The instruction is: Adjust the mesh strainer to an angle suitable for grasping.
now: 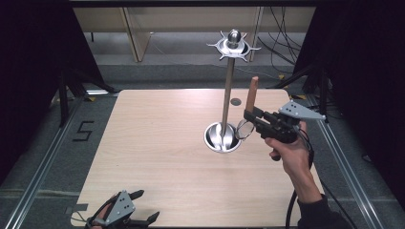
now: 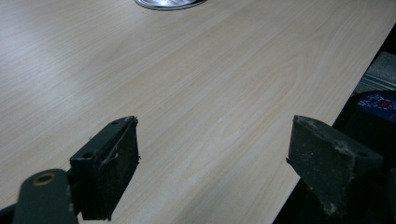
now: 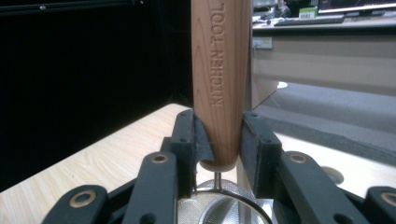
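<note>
A small strainer with a wooden handle (image 1: 252, 93) marked "KITCHEN TOOL" (image 3: 222, 70) stands upright, its wire mesh bowl (image 1: 245, 129) hanging down. My right gripper (image 1: 249, 116) is shut on the lower end of that handle (image 3: 222, 135), and the mesh bowl (image 3: 219, 200) sits just below the jaws. Right beside it, to the left, rises a metal stand's pole (image 1: 228, 95) from a round base (image 1: 222, 137), with a ring of hooks on top (image 1: 233, 45). My left gripper (image 1: 146, 205) rests open at the table's front left edge, its jaws (image 2: 212, 140) apart over bare wood.
The light wooden table (image 1: 157, 143) has a small round hole (image 1: 235, 101) behind the stand. The stand's base rim (image 2: 170, 3) lies far ahead of the left gripper. Metal rails flank the table, and black cables and wooden furniture lie on the floor beyond.
</note>
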Demonstrator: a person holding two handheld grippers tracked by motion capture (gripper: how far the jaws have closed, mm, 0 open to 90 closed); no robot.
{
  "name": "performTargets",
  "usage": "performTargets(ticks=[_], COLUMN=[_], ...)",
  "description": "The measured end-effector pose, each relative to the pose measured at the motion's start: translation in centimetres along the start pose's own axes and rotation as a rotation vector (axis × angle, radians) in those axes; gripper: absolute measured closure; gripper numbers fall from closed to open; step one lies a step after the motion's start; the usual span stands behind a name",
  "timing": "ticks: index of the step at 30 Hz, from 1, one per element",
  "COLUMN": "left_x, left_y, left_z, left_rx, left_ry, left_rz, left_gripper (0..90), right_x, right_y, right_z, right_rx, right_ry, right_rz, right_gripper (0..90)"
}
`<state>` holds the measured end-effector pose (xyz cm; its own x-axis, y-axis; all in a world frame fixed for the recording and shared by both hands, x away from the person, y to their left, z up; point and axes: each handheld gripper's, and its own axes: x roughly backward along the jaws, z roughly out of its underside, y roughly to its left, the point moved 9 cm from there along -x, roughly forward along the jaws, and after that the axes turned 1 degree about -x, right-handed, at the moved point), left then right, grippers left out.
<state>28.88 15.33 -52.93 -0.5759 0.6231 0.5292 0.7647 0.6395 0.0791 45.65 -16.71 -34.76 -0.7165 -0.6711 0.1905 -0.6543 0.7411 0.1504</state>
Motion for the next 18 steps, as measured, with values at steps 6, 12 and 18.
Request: performTargets(ticks=[6,12,18], left_x=[0.0,0.0,-0.1], left_y=[0.0,-0.1,0.0], left_z=[0.2,0.0,0.0], left_rx=[0.024,0.002,-0.001], left_ry=[0.020,-0.001,0.003], left_rz=[-0.004,0.000,0.003], left_gripper=[15.6,15.6,15.6], right_x=[-0.2,-1.2,-2.3], right_y=[0.3,0.7,0.5], right_z=[-2.6,-3.7,-4.0], right_rx=[0.008,0.009,-0.009], right_ry=[-0.022,-0.011,0.010], right_rz=[-0.002,0.016,0.042], right_gripper=[69.3,69.3,69.4])
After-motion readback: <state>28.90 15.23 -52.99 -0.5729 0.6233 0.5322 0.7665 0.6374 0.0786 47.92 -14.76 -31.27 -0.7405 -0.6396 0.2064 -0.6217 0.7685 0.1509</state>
